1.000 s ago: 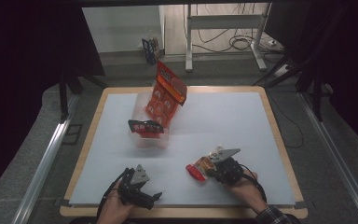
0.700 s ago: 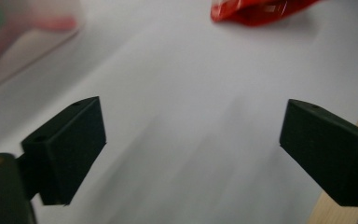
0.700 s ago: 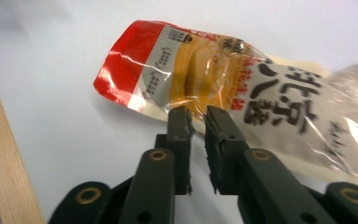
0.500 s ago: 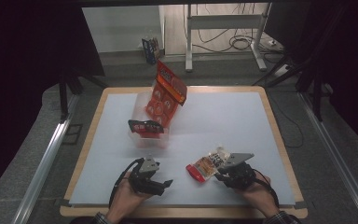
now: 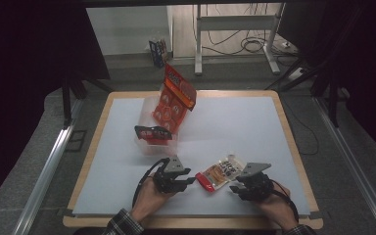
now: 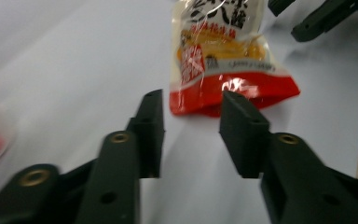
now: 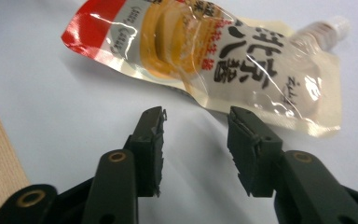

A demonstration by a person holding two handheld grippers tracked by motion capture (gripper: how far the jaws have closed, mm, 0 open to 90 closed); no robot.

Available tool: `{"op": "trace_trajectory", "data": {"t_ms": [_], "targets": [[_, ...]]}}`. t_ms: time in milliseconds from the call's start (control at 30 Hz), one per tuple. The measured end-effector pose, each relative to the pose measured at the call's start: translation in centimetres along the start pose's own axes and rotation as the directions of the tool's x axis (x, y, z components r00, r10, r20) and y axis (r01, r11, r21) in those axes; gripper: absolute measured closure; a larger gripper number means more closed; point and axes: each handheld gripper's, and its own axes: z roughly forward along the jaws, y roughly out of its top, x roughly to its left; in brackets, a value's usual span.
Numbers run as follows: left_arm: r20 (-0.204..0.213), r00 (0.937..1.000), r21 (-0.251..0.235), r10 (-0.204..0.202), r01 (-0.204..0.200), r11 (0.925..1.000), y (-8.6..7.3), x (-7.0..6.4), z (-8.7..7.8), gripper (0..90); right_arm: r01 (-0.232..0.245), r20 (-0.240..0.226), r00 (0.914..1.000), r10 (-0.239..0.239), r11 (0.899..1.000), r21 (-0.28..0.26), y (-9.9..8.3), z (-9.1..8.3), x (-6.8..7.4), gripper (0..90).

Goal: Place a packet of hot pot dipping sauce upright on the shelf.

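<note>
So the snack pouch [image 5: 222,172] lies flat on the white table [image 5: 254,127], near edge, right between both grippers. Left gripper [image 6: 190,109] sits jaws apart at its red end, empty; right gripper [image 7: 195,122] is spread and empty too. Looks like the approach step; next, I'd guess, close in and pinch an edge.

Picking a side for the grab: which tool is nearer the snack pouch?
Left, narrowly. The left tool is open at the snack pouch's red end; the right tool is open, just short of its long side.

Snack pouch [image 5: 222,172] (cream, with a red end) lies flat on the white table
</note>
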Motion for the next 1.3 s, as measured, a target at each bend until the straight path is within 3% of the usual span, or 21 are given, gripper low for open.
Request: {"op": "trace_trajectory", "data": {"t_ms": [33, 133, 300, 367, 500, 667, 867, 967, 1000, 1200, 1300], "targets": [[0.009, 1.0, -0.01, 0.004, -0.004, 0.9999, 0.4, 0.0, 0.6, 71.6, -0.009, 0.005, 0.9999, 0.009, 1.0, 0.001, -0.2, -0.2, -0.2, 53.1], [0.025, 0.9996, -0.028, 0.008, -0.007, 0.9996, 1.0, -0.1, 1.5, 79.5, -0.032, 0.013, 0.9994, 0.032, 0.999, -0.003, -0.5, -0.4, -0.5, 50.5], [0.044, 0.9989, -0.039, 0.019, -0.017, 0.9991, 1.5, -0.5, 2.9, 83.9, -0.054, 0.022, 0.9983, 0.054, 0.999, -0.005, -0.9, -0.6, -0.9, 46.8], [0.052, 0.9983, -0.021, 0.028, -0.027, 0.9994, 1.6, -1.0, 3.9, 84.6, -0.066, 0.026, 0.9975, 0.066, 0.998, -0.014, -1.0, -0.7, -1.1, 44.8], [0.06, 0.9978, -0.015, 0.029, -0.028, 0.9995, 1.5, -1.1, 4.0, 88.3, -0.071, 0.03, 0.997, 0.072, 0.997, -0.021, -1.0, -0.7, -1.2, 42.6], [0.014, 0.9942, 0.029, 0.106, -0.107, 0.9939, 1.0, -2.4, 4.4, 90.0, -0.093, 0.047, 0.9944, 0.094, 0.995, -0.032, -1.1, -0.9, -1.6, 38.1], [0.026, 0.9973, 0.038, 0.068, -0.069, 0.9969, 0.4, -2.4, 4.4, 90.0, -0.137, 0.066, 0.988, 0.14, 0.99, -0.046, -1.2, -1.0, -2.5, 30.0], [0.027, 0.9971, 0.039, 0.071, -0.072, 0.9966, 0.3, -2.4, 4.4, 90.0, -0.154, 0.059, 0.9857, 0.157, 0.987, -0.054, -1.2, -0.9, -2.9, 26.5], [0.027, 0.9971, 0.042, 0.07, -0.072, 0.9966, 0.3, -2.4, 4.4, 90.0, -0.181, 0.034, 0.9825, 0.183, 0.982, -0.055, -1.1, -0.5, -3.2, 24.2], [0.039, 0.9966, 0.058, 0.072, -0.074, 0.9956, 0.3, -2.2, 4.3, 90.0, -0.229, -0.05, 0.9727, 0.226, 0.972, -0.049, -0.6, 0.9, -4.4, 21.3], [0.046, 0.9975, 0.05, 0.054, -0.056, 0.9972, 0.2, -2.1, 4.3, 90.0, -0.246, -0.072, 0.9675, 0.242, 0.968, -0.046, -0.4, 1.3, -4.6, 21.2]]}}
